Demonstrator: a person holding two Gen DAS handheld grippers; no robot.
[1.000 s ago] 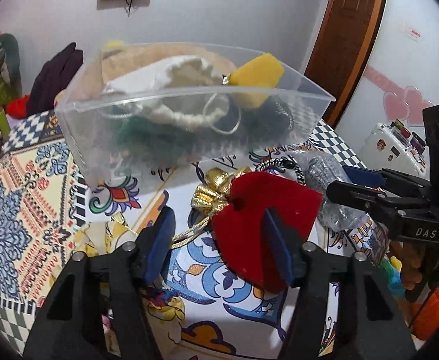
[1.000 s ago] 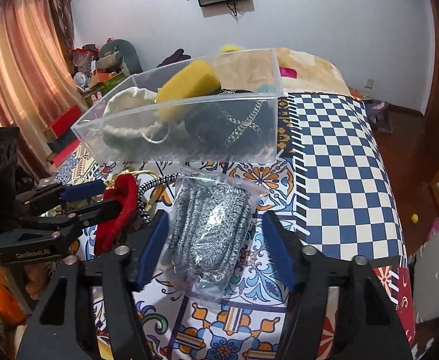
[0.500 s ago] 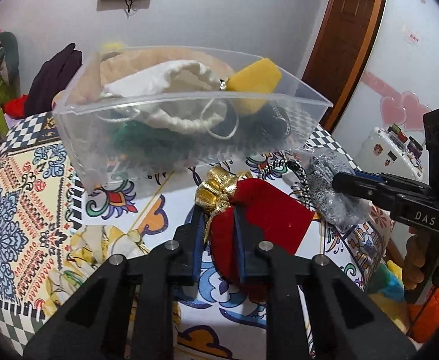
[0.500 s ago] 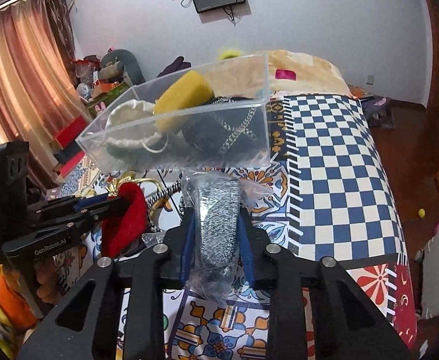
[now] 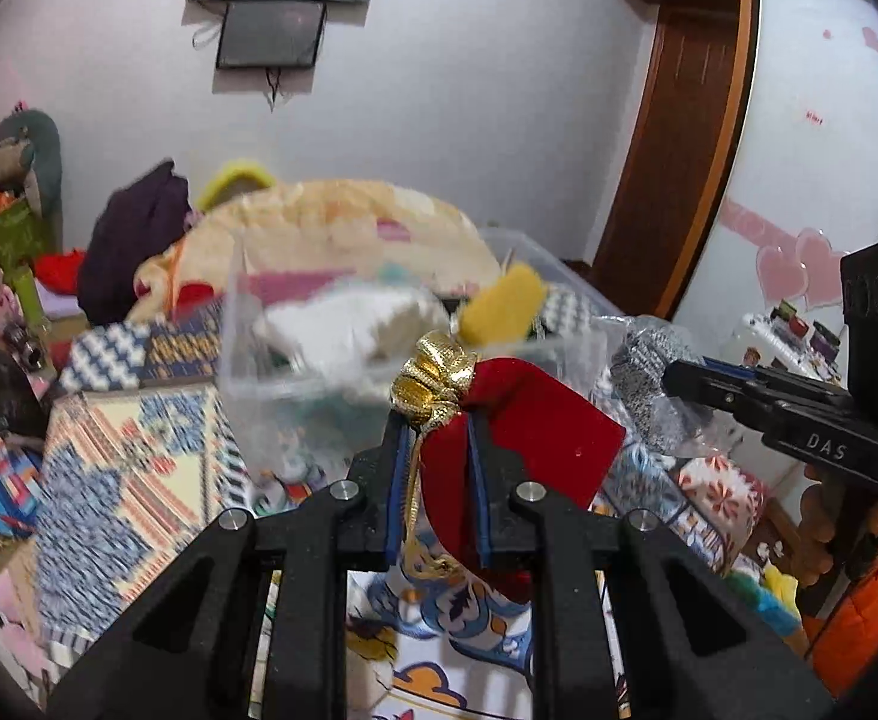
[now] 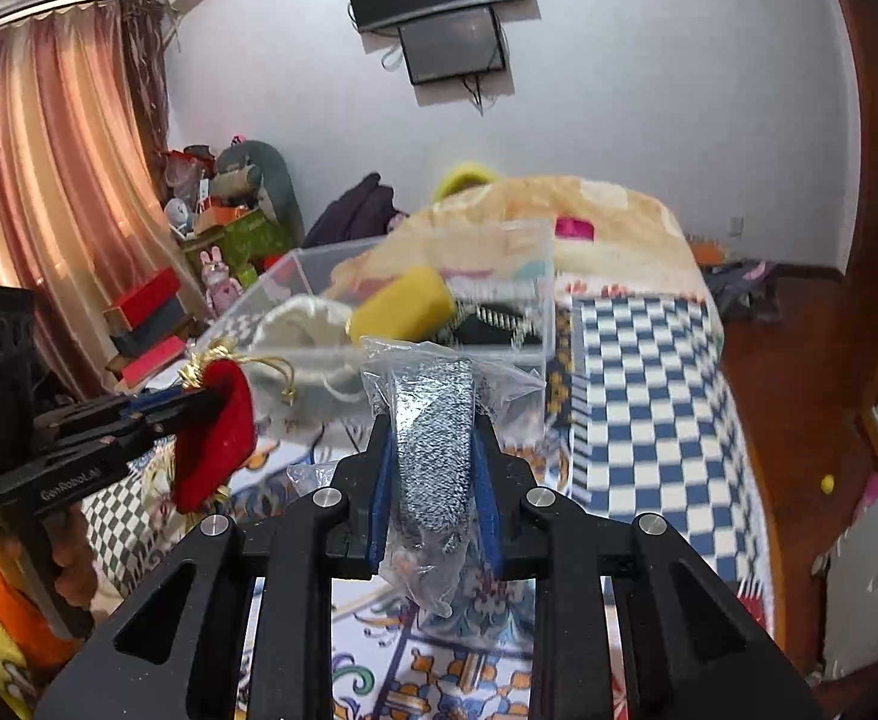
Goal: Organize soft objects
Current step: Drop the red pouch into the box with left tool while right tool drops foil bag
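My left gripper [image 5: 437, 438] is shut on a red velvet pouch [image 5: 529, 426] with a gold tie, held in the air just before a clear plastic bin [image 5: 241, 360]. My right gripper [image 6: 433, 438] is shut on a clear plastic bag of grey knit fabric [image 6: 433, 426], also lifted, in front of the same bin [image 6: 544, 324]. The bin holds a white drawstring bag [image 6: 301, 330], a yellow sponge [image 6: 403, 306] and dark items. Each gripper shows in the other's view: the left gripper [image 6: 199, 399] with the pouch [image 6: 217, 432], the right gripper [image 5: 679, 375] with the bag [image 5: 655, 384].
The bin stands on a bed with a patterned cover [image 6: 637, 396]. A beige blanket heap [image 5: 343, 228] lies behind the bin. Boxes and toys [image 6: 223, 240] crowd the left side. A door [image 5: 673, 138] and wooden floor [image 6: 799, 420] are at the right.
Both grippers closed from open onto their items, then lifted them off the bed cover up to about the bin's rim height.
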